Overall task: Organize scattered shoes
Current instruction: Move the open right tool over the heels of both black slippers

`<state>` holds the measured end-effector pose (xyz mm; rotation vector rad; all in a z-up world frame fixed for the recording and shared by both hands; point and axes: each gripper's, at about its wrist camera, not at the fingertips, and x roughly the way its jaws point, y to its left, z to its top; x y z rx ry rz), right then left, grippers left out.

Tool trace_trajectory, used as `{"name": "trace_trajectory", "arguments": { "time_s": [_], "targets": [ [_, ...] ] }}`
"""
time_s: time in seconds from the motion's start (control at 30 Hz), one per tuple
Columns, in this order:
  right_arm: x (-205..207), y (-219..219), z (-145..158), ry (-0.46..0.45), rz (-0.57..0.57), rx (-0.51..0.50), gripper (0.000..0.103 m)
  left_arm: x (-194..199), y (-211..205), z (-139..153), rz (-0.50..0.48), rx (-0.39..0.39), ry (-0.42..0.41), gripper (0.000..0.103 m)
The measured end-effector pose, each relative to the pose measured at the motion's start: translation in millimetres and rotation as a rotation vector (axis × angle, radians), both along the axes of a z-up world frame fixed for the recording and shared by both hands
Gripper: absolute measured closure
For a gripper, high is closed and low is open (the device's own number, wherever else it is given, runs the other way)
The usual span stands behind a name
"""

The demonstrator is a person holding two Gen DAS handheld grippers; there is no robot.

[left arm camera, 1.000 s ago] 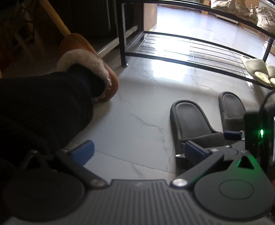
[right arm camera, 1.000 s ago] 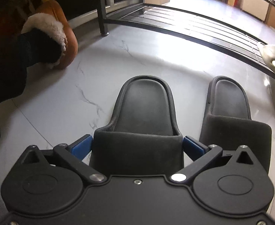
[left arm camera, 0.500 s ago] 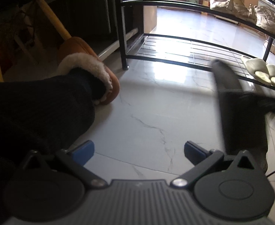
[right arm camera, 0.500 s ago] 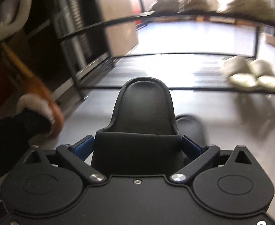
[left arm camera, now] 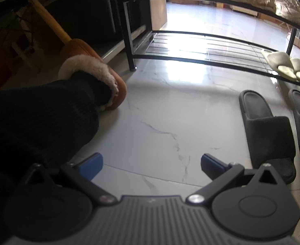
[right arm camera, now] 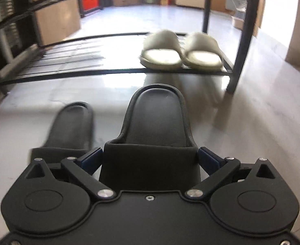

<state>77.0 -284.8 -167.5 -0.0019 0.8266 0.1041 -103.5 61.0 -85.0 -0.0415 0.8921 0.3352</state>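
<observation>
Two slides (left arm camera: pixel 266 130) lie side by side on the floor (left arm camera: pixel 170 110), near the rack (left arm camera: pixel 201 59). On the rack's low shelf, far right, sit two slippers (right arm camera: pixel 180 51).

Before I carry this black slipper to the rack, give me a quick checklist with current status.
1. Right gripper clamped on black slipper strap: ok.
2. Left gripper open, empty: ok.
3. Bare space on lower shelf, left of beige slippers: ok.
4. Second black slipper shelved: not ok, on floor.
5. Held slipper clear of floor: cannot tell.
</observation>
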Motion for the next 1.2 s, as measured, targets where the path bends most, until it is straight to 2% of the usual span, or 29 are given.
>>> {"name": "trace_trajectory", "arguments": {
  "time_s": [0.1, 0.13, 0.37, 0.5, 0.63, 0.8, 0.87, 0.93, 1.03, 1.2],
  "targets": [
    [13.6, -4.7, -18.5, 0.039, -0.03, 0.067, 0.003, 1.6, -2.4, -1.9, 0.0, 0.018, 0.013, 0.001],
    [15.0, -1.7, -21.5, 0.033, -0.02, 0.059, 0.002, 2.1, -2.8, -2.3, 0.001, 0.021, 0.016, 0.001],
    [3.5, 28.1, -27.3, 0.016, 0.158, 0.017, 0.002, 6.4, -9.5, -7.8, -0.016, 0.032, 0.046, 0.001],
    [-10.2, 37.1, -25.7, 0.029, 0.202, 0.024, 0.002, 6.5, -14.2, -8.7, -0.038, 0.036, 0.054, 0.001],
    [-26.3, 46.1, -22.0, 0.016, 0.213, 0.015, 0.002, 4.5, -16.5, -6.6, -0.049, 0.037, 0.043, 0.001],
    [-22.6, 49.1, -20.8, 0.03, 0.196, 0.018, 0.0, 2.9, -19.0, 0.8, -0.052, 0.006, 0.007, 0.001],
    [-20.4, 47.8, -19.7, 0.035, 0.192, 0.022, 0.0, 4.8, -23.4, 3.8, -0.066, 0.023, 0.001, 0.001],
    [-21.8, 42.5, -12.5, 0.03, 0.156, 0.058, 0.0, 6.0, -27.5, 7.3, -0.082, 0.038, -0.014, 0.001],
    [-34.4, 26.6, 4.1, -0.034, 0.083, 0.173, 0.0, 6.7, -32.4, 14.5, -0.099, 0.071, -0.045, 0.001],
    [-72.0, 3.0, 20.5, -0.114, 0.008, 0.337, 0.0, 13.9, -35.7, 28.9, -0.096, 0.081, -0.062, 0.001]
  ]
}}
